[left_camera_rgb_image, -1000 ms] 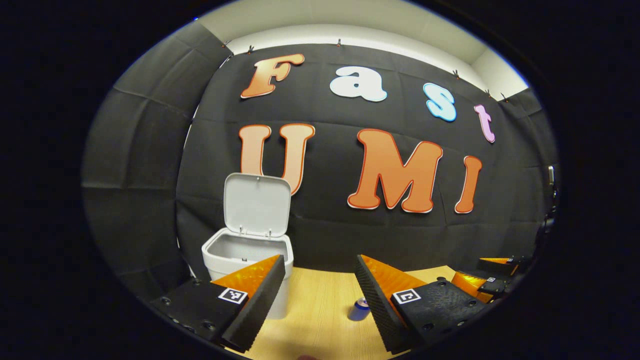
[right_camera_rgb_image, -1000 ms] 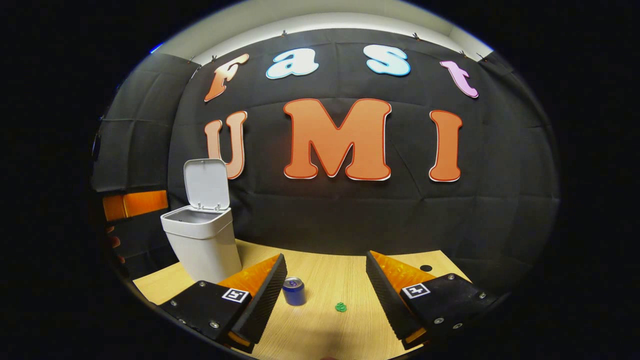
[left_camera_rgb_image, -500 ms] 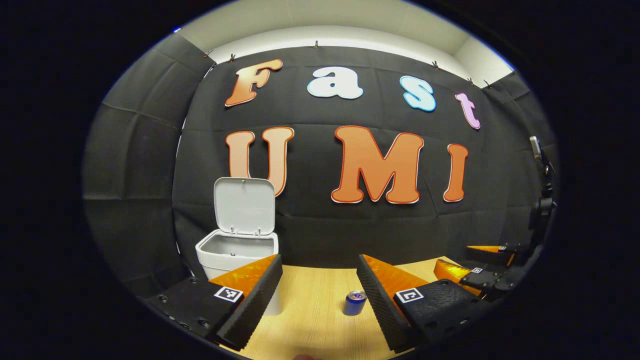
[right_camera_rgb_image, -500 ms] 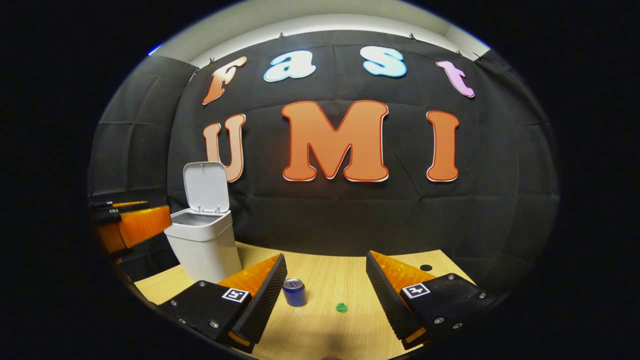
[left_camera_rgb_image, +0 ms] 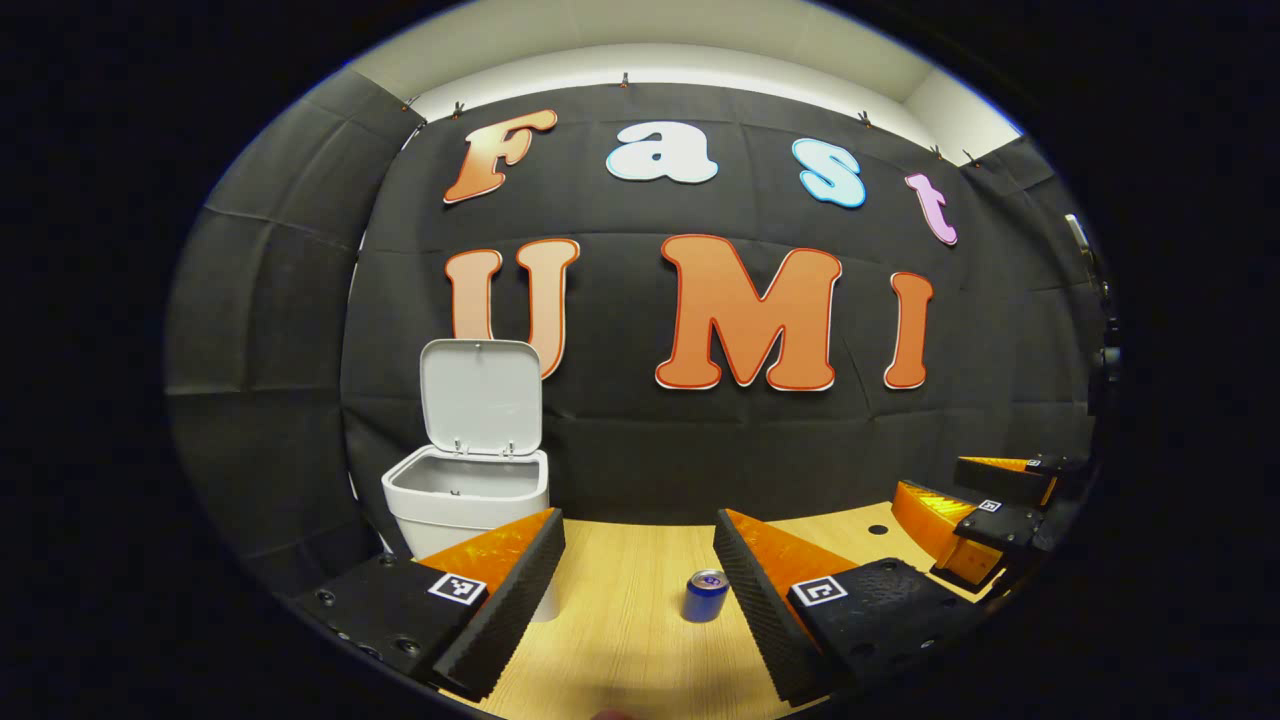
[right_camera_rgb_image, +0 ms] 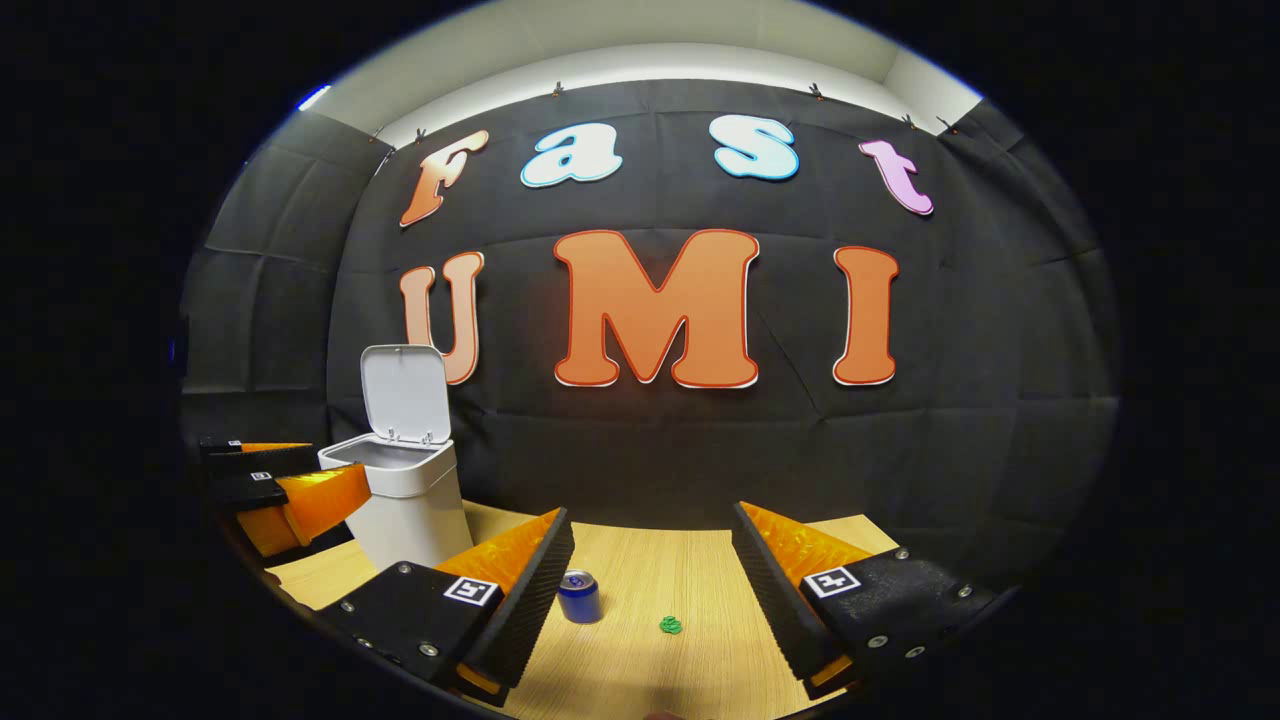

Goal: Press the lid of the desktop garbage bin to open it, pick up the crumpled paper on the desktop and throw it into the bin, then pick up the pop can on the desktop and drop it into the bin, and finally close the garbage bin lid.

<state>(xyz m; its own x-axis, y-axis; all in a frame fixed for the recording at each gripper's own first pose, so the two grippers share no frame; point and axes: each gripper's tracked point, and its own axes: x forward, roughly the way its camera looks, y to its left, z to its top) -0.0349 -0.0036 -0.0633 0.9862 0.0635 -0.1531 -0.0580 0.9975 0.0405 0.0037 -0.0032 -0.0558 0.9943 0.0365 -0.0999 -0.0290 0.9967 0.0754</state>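
Observation:
The white desktop bin (left_camera_rgb_image: 465, 497) stands at the back left of the wooden table (left_camera_rgb_image: 620, 640), its lid (left_camera_rgb_image: 481, 394) tipped up against the wall. A blue pop can (left_camera_rgb_image: 706, 596) stands upright on the table, just inside the right finger of my left gripper (left_camera_rgb_image: 638, 522), which is open and holds nothing. In the right gripper view the bin (right_camera_rgb_image: 408, 505) and its raised lid (right_camera_rgb_image: 403, 392) are at the left, and the can (right_camera_rgb_image: 579, 596) stands beside the left finger of my open, empty right gripper (right_camera_rgb_image: 650, 516). The bin's inside is hidden.
A small green object (right_camera_rgb_image: 670, 625) lies on the table right of the can. My right gripper (left_camera_rgb_image: 985, 510) shows at the right edge of the left gripper view. My left gripper (right_camera_rgb_image: 275, 485) hangs left of the bin. A small round hole (left_camera_rgb_image: 877, 528) marks the tabletop.
My left gripper has drawn back and down from the bin, which now looks smaller and farther left. The right gripper has backed off slightly; the can looks a little farther. Both stayed open.

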